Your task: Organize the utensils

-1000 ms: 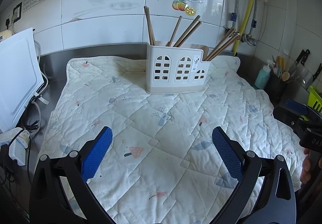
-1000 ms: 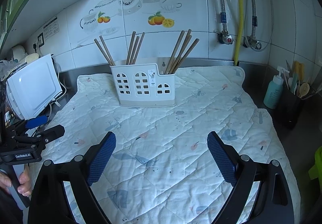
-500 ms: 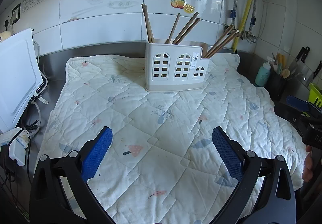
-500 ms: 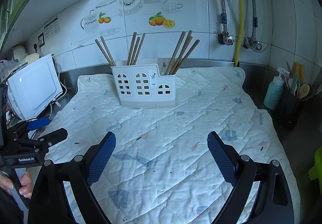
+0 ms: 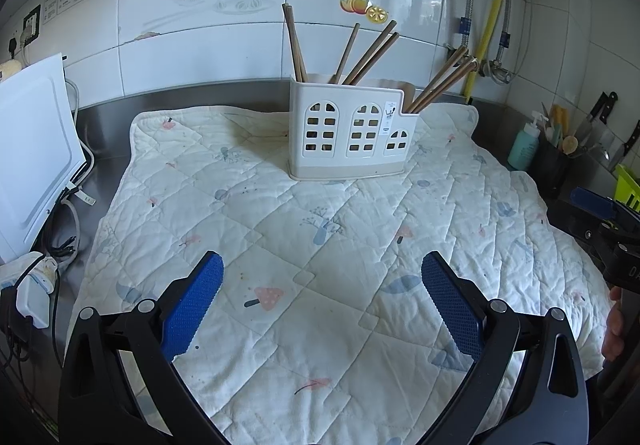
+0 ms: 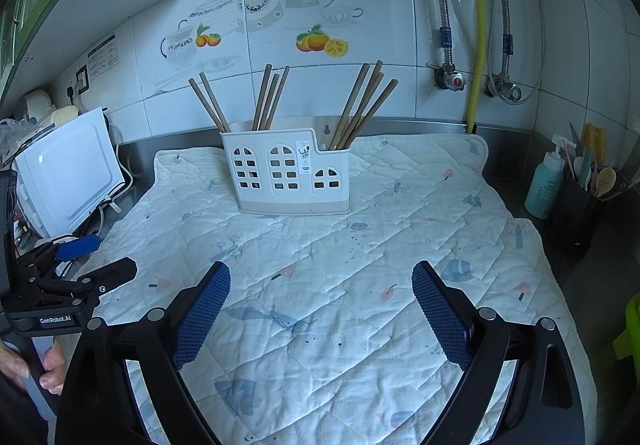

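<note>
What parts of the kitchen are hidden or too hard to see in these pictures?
- Lower ends of the brown wooden chopsticks: both views, hidden inside the white plastic holder with window cut-outs.
- Small sticker on the holder's front: print too small to read.
- Person holding the left gripper: right wrist view, only fingers show at the edge.
- Black utensil pot: contents too small and crowded to name.

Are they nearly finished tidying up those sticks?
It looks nearly done. The chopsticks all stand in the white holder, in three groups. Nothing is in hand: the left gripper and right gripper are open and empty. No loose utensils show on the quilted mat.
</note>
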The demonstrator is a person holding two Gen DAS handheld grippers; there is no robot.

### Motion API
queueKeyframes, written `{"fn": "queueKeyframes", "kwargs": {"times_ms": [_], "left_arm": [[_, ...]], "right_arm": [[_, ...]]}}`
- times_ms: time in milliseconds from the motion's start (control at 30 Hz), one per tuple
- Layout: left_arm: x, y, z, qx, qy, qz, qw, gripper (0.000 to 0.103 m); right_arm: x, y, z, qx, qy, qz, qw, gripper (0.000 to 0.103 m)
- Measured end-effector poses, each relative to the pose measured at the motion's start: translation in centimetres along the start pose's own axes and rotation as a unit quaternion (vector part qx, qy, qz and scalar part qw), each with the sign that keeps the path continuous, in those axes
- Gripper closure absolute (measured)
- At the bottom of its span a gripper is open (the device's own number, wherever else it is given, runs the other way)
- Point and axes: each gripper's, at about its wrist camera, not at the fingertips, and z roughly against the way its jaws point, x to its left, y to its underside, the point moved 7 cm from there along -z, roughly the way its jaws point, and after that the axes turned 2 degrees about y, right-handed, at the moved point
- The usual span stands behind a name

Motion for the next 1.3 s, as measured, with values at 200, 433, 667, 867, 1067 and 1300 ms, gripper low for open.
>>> {"fn": "queueKeyframes", "kwargs": {"times_ms": [200,433,667,867,1067,1300], "left_arm": [[0.25,0.15,-0.2,0.0,-0.001,0.003,1.0,0.005],[0.27,0.26,-0.26,0.002,-0.001,0.002,1.0,0.005],[0.14,0.37,-0.17,0.004,-0.003,0.0,1.0,0.005],[0.11,0.4,-0.22,0.005,-0.004,-0.002,1.0,0.005],[0.08,0.4,-0.15,0.005,-0.005,-0.003,1.0,0.005],[0.06,0.36,-0.19,0.006,-0.005,-0.004,1.0,0.005]], "right_arm": [[0.02,-0.04,-0.01,0.0,0.001,0.001,1.0,0.014],[-0.02,-0.09,-0.04,0.001,0.0,0.002,1.0,0.014],[-0.07,-0.09,-0.14,-0.001,0.001,0.003,1.0,0.014],[-0.1,-0.06,-0.11,-0.001,0.001,0.003,1.0,0.014],[-0.07,-0.08,-0.1,-0.002,0.001,0.003,1.0,0.014],[-0.04,-0.11,-0.1,-0.002,0.0,0.004,1.0,0.014]]}}
